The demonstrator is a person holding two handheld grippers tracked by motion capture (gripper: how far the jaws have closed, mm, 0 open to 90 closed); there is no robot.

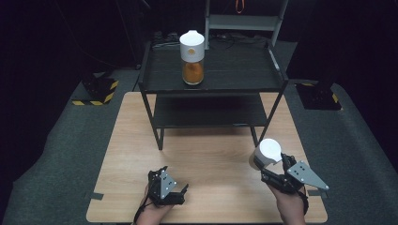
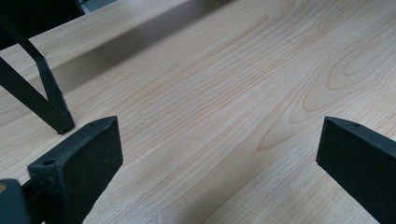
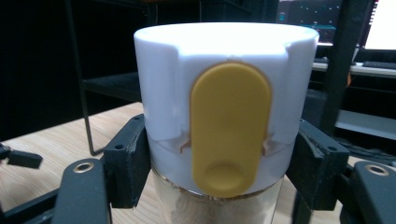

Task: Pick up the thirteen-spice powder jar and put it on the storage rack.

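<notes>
My right gripper is shut on a white-capped jar at the table's front right. In the right gripper view that jar has a white lid with a yellow flip tab, clear glass below, and the black jaws press its sides. A second jar with a white cap and orange powder stands on the top of the black shelf rack. My left gripper rests open at the front left of the wooden table. Between its wide-apart pads lies bare wood.
The black two-tier shelf rack stands at the table's far half, with one leg seen in the left gripper view. Grey carpet surrounds the table. A yellow-black striped base sits on the floor at the left.
</notes>
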